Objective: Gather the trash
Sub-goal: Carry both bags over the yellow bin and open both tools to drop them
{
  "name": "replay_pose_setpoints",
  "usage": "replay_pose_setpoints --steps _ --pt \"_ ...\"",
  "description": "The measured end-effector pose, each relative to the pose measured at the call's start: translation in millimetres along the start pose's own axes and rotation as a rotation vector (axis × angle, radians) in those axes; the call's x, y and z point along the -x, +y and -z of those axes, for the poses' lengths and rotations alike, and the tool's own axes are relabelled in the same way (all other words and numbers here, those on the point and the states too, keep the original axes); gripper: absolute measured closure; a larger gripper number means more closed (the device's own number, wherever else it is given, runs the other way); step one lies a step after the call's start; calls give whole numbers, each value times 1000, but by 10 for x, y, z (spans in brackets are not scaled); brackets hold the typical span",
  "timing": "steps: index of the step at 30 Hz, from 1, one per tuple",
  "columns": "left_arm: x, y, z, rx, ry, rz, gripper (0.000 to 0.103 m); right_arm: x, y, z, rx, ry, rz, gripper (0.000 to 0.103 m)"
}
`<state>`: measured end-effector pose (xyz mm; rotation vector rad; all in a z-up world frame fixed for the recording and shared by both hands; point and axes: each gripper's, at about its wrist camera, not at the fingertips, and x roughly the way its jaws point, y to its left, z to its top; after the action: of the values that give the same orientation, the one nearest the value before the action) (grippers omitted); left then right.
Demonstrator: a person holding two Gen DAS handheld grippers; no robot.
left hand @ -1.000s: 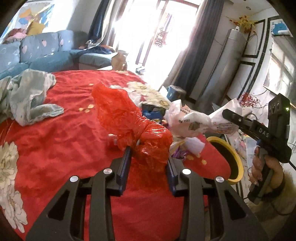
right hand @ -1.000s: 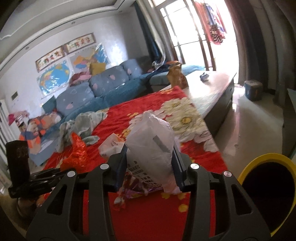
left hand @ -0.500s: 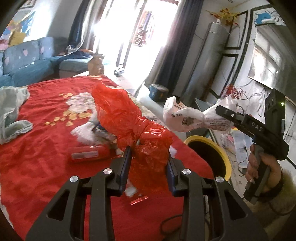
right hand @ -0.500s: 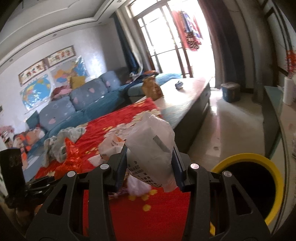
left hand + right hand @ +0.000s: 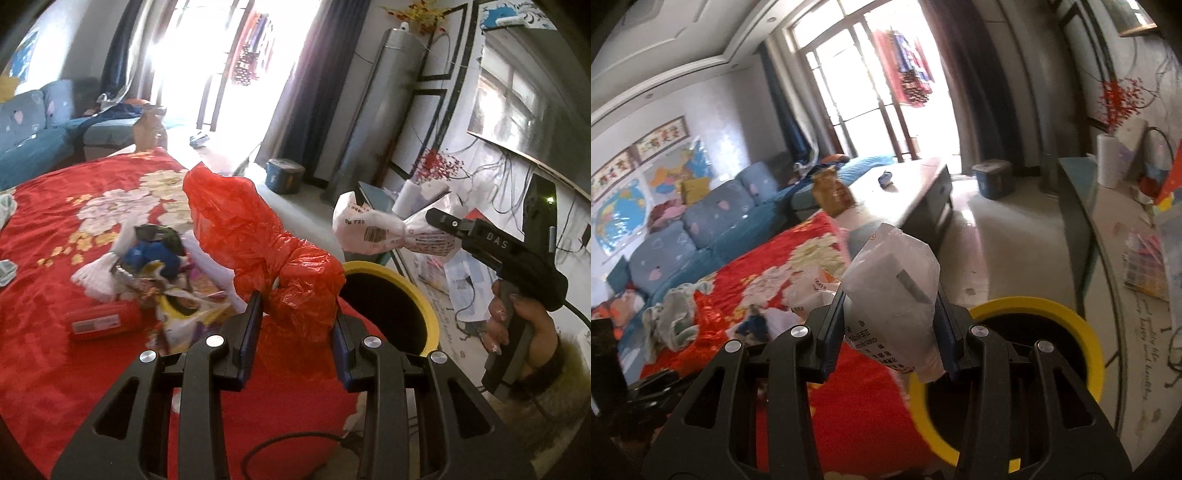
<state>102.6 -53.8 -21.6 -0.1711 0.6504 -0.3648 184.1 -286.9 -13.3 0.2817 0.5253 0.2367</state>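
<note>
With the left gripper clamped on the red bag and the right gripper clamped on the white bag, each needed centring over the yellow-rimmed bin before its jaws let go.

We see a blue sofa by the wall w/ maps above it. A blue box sits on the floor near dark curtains. Red flowers stand in a white vase. Gray cloth lies crumpled.
</note>
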Motion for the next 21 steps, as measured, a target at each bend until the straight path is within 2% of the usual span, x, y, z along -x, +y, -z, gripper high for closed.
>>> replay_pose_setpoints --steps 11,21 --pt "-264 -360 -50 -67 19 70 70 27 -377 85 -68 11 120 67" --pt "-569 -684 -24 -121 68 127 70 67 -740 134 -131 25 243 66"
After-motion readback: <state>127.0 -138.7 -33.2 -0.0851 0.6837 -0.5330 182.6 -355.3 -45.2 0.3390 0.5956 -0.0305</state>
